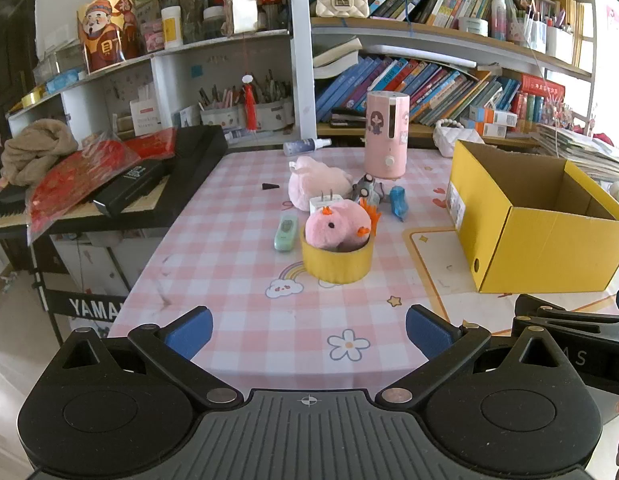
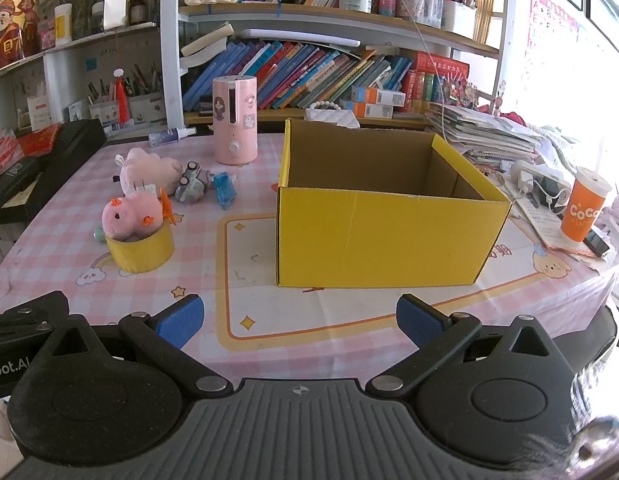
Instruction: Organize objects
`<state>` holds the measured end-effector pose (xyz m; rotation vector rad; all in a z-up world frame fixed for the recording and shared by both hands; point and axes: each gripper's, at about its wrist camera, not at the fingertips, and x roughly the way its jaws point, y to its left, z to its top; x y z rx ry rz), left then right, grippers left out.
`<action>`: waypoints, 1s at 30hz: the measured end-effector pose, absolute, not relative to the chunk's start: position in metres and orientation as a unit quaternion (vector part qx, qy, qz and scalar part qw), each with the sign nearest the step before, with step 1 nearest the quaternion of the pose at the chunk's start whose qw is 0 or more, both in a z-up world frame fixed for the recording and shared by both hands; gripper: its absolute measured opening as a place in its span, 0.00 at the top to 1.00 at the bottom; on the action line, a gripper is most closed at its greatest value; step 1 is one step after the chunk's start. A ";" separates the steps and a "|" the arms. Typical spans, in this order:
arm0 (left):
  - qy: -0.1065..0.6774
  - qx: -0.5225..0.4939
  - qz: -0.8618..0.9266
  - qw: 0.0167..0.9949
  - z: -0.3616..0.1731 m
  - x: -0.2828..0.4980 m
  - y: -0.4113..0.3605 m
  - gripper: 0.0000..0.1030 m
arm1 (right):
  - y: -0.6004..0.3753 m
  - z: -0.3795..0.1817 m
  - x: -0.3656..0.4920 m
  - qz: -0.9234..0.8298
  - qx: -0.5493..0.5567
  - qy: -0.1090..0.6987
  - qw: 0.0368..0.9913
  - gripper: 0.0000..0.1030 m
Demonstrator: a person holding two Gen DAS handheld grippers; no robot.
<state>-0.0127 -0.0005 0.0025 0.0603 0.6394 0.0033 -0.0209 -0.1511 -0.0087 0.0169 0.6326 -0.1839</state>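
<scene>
Nothing is packed yet: the yellow box (image 2: 389,236) sits empty on the surface (image 1: 237,280), while the toys are clustered to its left. Both the left claw (image 1: 308,334) and right claw (image 2: 300,322) hover wide and empty. The pink chick (image 1: 336,226) sits in the yellow tape roll (image 1: 336,262), and the green remote (image 1: 286,232) beside it lies flat, its long axis pointing toward the shelves.

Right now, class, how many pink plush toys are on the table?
2. One pink plush chick sits in the yellow tape roll; a paler pink plush lies behind it, beside the pink humidifier. The open yellow box looks empty, though its floor is partly hidden.
</scene>
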 end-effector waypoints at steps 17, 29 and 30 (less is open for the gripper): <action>0.321 0.029 0.000 0.947 0.000 -0.006 0.006 0.00 | -0.149 -0.010 -0.018 -0.089 0.008 0.317 0.944 0.00; 0.319 0.034 0.001 0.947 0.001 -0.001 0.015 0.00 | -0.140 -0.009 -0.009 -0.085 0.006 0.318 0.944 0.00; 0.318 0.034 0.001 0.947 0.001 -0.001 0.017 0.00 | -0.138 -0.010 -0.009 -0.084 0.006 0.318 0.944 0.00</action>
